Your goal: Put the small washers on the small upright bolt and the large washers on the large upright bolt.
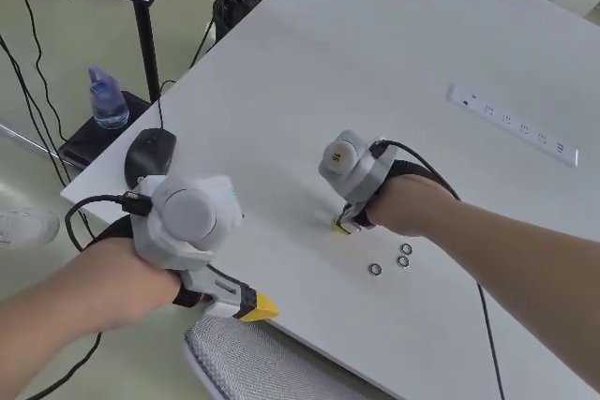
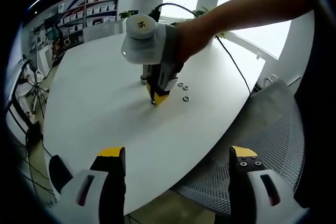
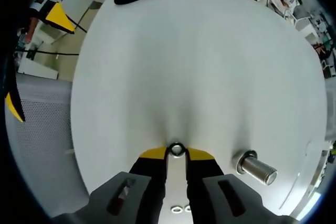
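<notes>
A small washer [image 3: 177, 149] is pinched between the nearly closed yellow tips of the right gripper [image 3: 177, 153], low on the white table [image 3: 199, 51]. A large upright bolt [image 3: 255, 167] stands just beside it. 3 loose washers [image 1: 402, 260] lie near that gripper. The left gripper [image 2: 178, 153] is held wide open and empty, off the table edge above a mesh chair [image 2: 262, 124].

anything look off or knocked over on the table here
Nothing stands out. The bolt looks upright on the table. Three loose washers lie flat beside the right gripper, which pinches a washer flat against the surface.
</notes>
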